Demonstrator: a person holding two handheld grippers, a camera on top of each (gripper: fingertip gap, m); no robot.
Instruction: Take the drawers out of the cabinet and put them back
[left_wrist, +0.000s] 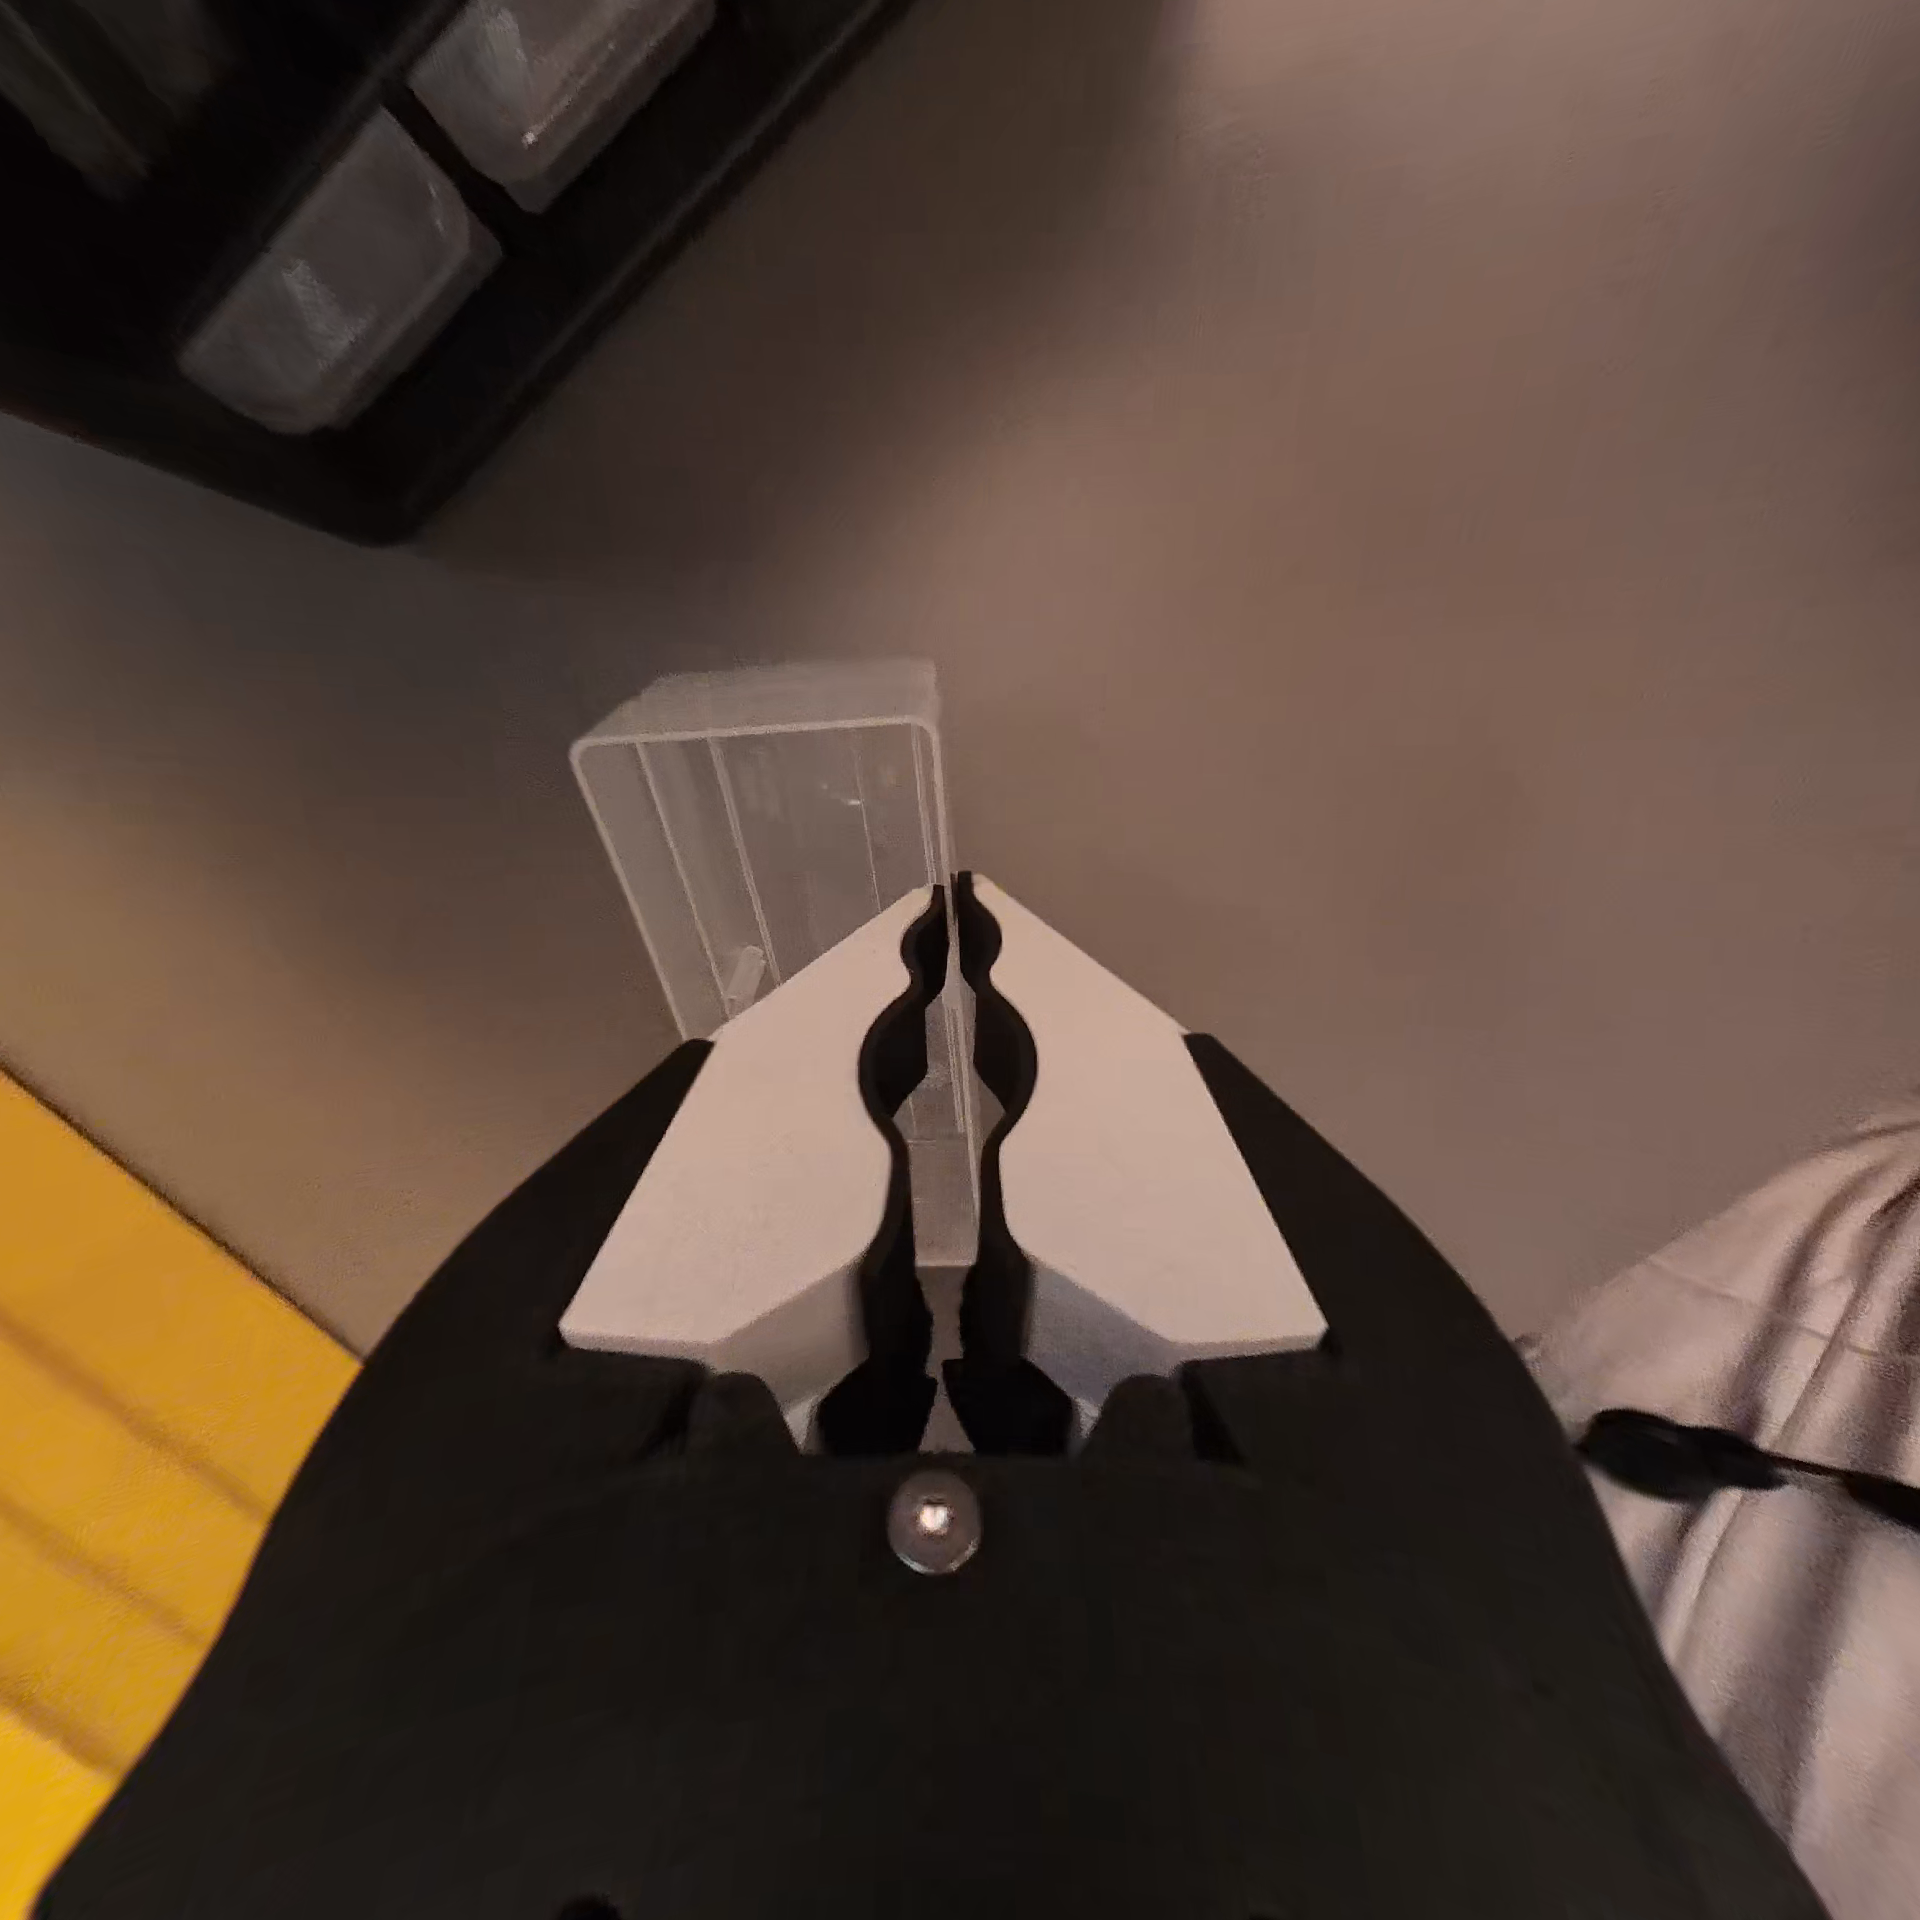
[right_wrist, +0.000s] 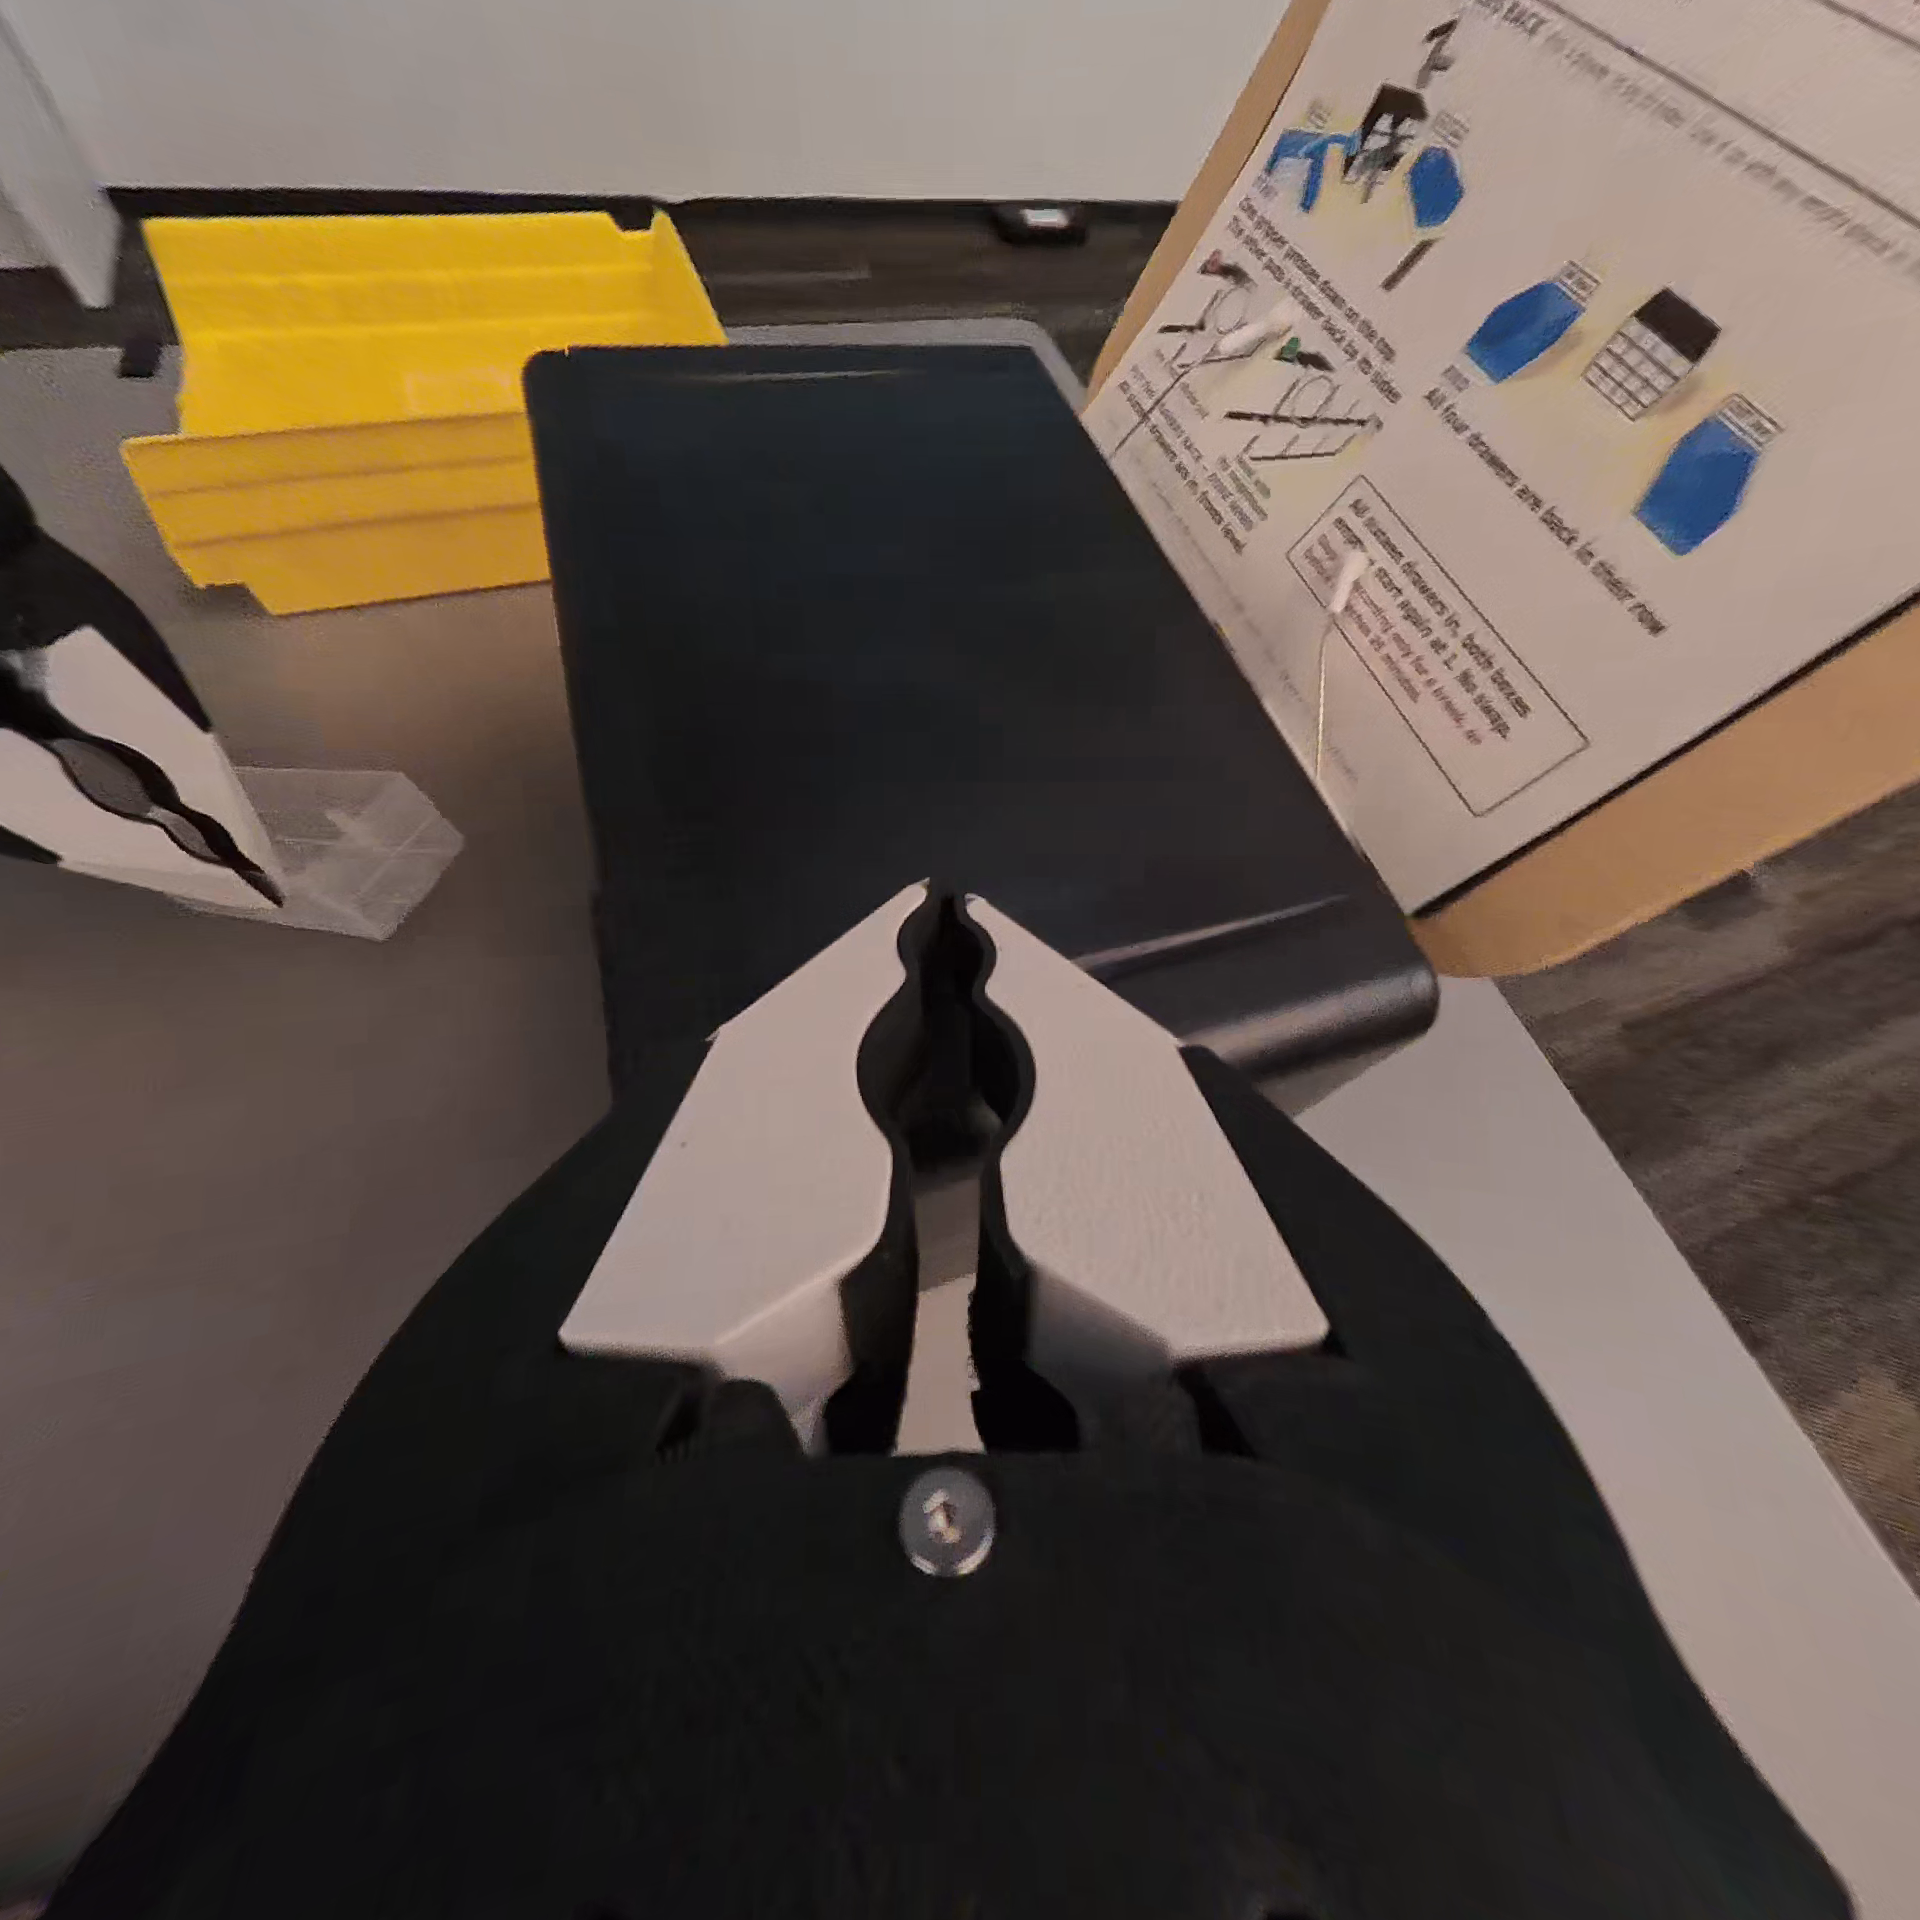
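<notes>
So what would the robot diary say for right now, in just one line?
left gripper: shut on clear drawer, out of black cabinet | right gripper: shut, above cabinet | yellow bins: behind

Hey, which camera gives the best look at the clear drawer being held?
The left wrist view: the clear drawer fills its centre, its wall pinched by the left gripper. The right wrist view shows it only small, far left, partly behind that gripper.

Dim, warm indoor light in the left wrist view, brighter and cooler in the right. Soft shadow pooling under the black plastic drawer cabinet (left_wrist: 312, 260), its translucent fronts smeared by motion blur. Sharper on the clear plastic drawer (left_wrist: 769, 831) below that cabinet. Wide-angle bending toward the edges; blurred yellow plastic bins (right_wrist: 395, 416) left of the cabinet (right_wrist: 883, 644).
</notes>
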